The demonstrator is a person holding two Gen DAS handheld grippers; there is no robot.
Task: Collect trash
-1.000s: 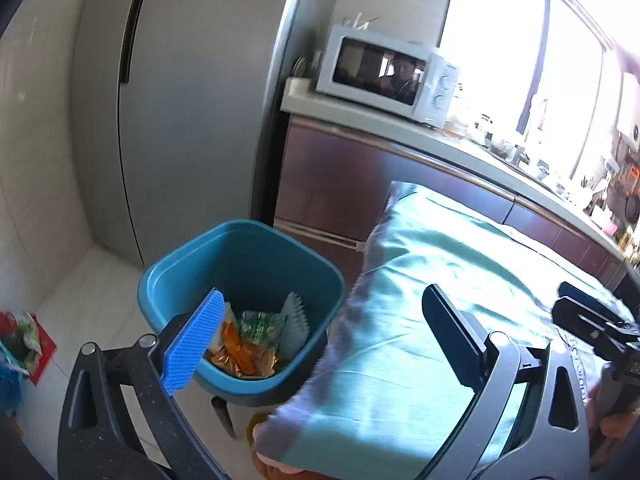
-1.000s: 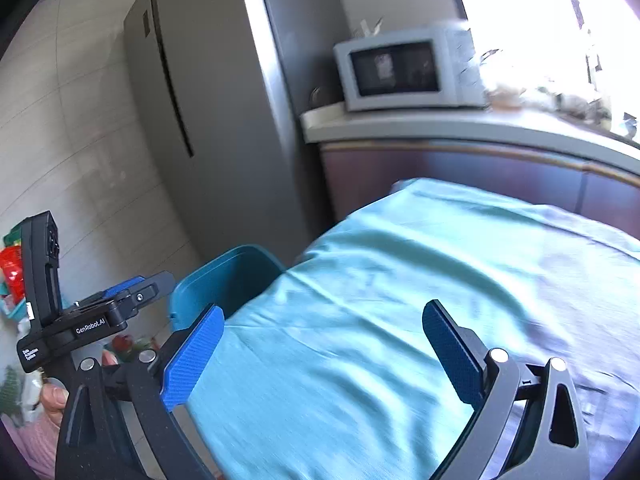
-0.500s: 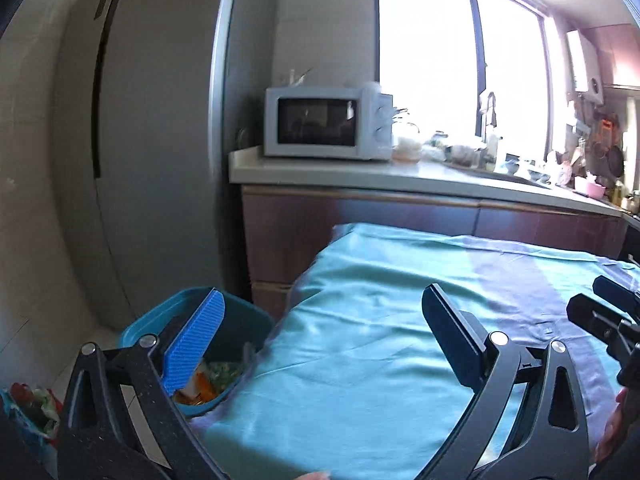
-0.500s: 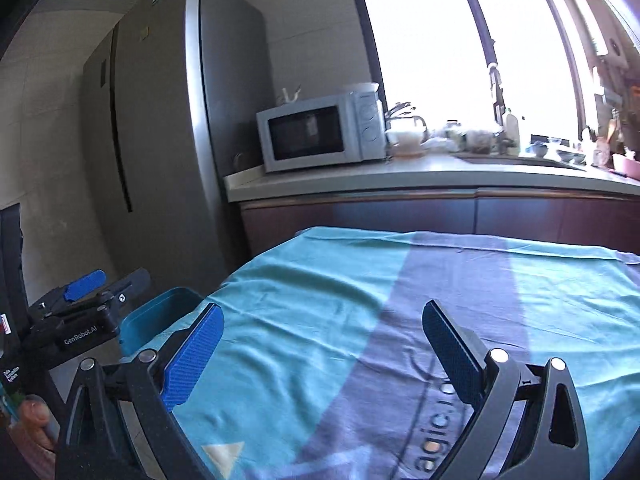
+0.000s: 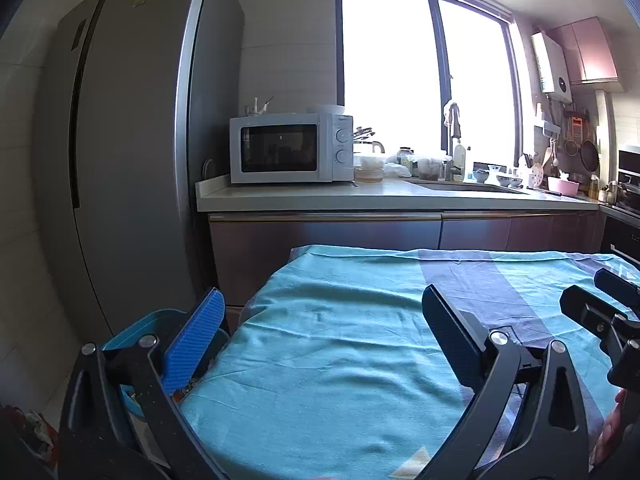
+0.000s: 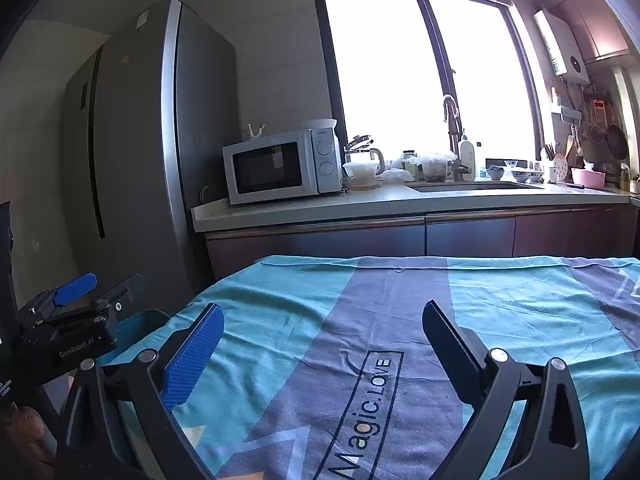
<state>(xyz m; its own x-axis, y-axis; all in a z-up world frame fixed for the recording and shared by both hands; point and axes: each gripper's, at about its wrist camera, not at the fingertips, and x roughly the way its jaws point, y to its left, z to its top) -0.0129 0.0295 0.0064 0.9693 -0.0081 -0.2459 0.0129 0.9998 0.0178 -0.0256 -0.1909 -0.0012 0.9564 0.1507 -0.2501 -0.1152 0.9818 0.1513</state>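
Observation:
My left gripper point(image 5: 320, 320) is open over the near left part of a table under a teal and grey cloth point(image 5: 360, 340), nothing between its fingers. The blue trash bin point(image 5: 132, 332) stands on the floor at the table's left corner, mostly hidden behind the left finger; a scrap of wrapper shows low inside it. My right gripper point(image 6: 322, 336) is open and empty above the cloth point(image 6: 500, 300) with the "Magic.LOVE" print. The bin's rim point(image 6: 136, 320) shows at the left in the right wrist view, beside the left gripper's body point(image 6: 68, 328).
A tall grey fridge point(image 5: 120, 160) stands behind the bin. A counter point(image 5: 360, 196) with a white microwave point(image 5: 288, 148), a sink and dishes runs along the window. Some colourful trash point(image 5: 36, 424) lies on the floor at the far left.
Both cameras have tilted up and swung right, away from the bin. The bin's contents have dropped out of sight and the tabletop now fills the lower views. Both grippers stayed open.

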